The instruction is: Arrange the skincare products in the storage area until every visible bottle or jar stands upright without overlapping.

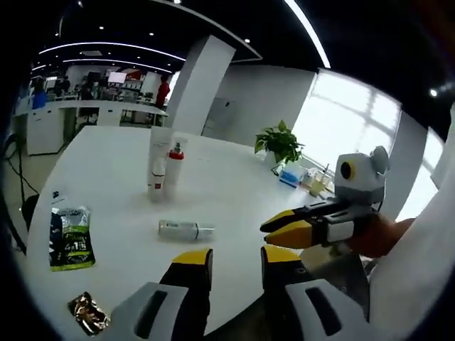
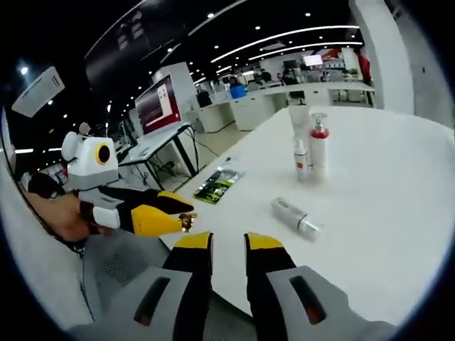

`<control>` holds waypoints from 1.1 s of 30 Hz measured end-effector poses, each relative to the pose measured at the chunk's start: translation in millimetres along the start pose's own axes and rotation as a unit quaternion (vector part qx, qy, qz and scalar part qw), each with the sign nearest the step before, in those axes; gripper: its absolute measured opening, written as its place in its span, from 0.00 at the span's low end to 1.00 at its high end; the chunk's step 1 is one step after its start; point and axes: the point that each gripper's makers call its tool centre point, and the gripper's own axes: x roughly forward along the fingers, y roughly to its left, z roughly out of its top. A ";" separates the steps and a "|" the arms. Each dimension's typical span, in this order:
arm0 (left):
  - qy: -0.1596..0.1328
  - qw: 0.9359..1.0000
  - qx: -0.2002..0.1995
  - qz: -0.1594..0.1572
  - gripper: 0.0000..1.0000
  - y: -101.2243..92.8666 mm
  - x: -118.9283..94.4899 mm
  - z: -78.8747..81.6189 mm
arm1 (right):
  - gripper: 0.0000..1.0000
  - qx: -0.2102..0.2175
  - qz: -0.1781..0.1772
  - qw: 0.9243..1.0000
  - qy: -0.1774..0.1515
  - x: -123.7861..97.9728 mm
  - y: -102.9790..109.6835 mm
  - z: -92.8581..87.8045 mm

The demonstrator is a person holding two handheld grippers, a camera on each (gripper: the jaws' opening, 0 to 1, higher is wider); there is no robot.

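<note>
Left tongs (image 1: 236, 261) at the near table (image 1: 234, 185) edge, yellow tips narrowly apart, nothing between them. Right tongs (image 2: 229, 245) likewise over the near edge, tips a narrow gap apart, empty.

In the left gripper view:
- Lying bottle (image 1: 185, 229) just ahead of the tips, slightly left, on its side, cap end toward the right.
- Farther ahead, well past the lying bottle: white tube (image 1: 158, 165) upright, pump bottle (image 1: 174, 169) with red collar upright just beside it on the right, and a small bottle (image 1: 155, 176) low in front of the tube. Touching or merely close, cannot tell.
- Green packet (image 1: 70, 237) flat, well to the left of the tips.
- Foil wrapper (image 1: 88, 313) near the table edge, left of the left jaw.
- Small card (image 1: 58, 197) beyond the packet.
- Plant (image 1: 279, 142) far ahead to the right, at the table's far side.
- Right tongs entering from the right at about tip height, held by a hand (image 1: 380, 236), jaws near closed, nothing visible in them.

In the right gripper view:
- Lying bottle (image 2: 295, 215) ahead and to the right of the tips, on its side.
- Standing trio farther ahead: tube (image 2: 300, 126), pump bottle (image 2: 319, 149), small bottle (image 2: 301, 160), all upright, close together.
- Packet (image 2: 217, 185) ahead, left of the lying bottle, near the table's left edge.
- Left tongs coming in from the left, just beside the left jaw tip, off the table edge, in a hand (image 2: 67, 213).
</note>
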 end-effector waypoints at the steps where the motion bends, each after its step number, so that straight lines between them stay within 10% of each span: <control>1: -0.003 1.000 -0.006 -0.006 0.28 -2.1 0.1 -0.1 | 0.18 0.001 0.004 1.000 0.002 1.3 1.1 -1.2; 6: -0.010 1.000 -0.029 0.001 0.38 -5.6 -6.4 -5.8 | 0.27 -0.007 0.032 0.999 0.012 7.3 9.5 -7.6; 12: 0.062 0.994 0.073 0.059 0.37 11.6 -15.6 -39.7 | 0.45 0.004 0.040 0.999 0.014 5.4 3.3 -8.8; 22: 0.064 0.982 0.128 0.125 0.31 29.7 -4.6 -41.2 | 0.86 0.046 0.031 0.998 0.008 9.0 -19.4 -15.0; 33: 0.088 0.974 0.142 0.154 0.31 42.4 -5.8 -48.8 | 0.65 -0.037 -0.026 0.997 0.067 29.7 -72.7 -20.7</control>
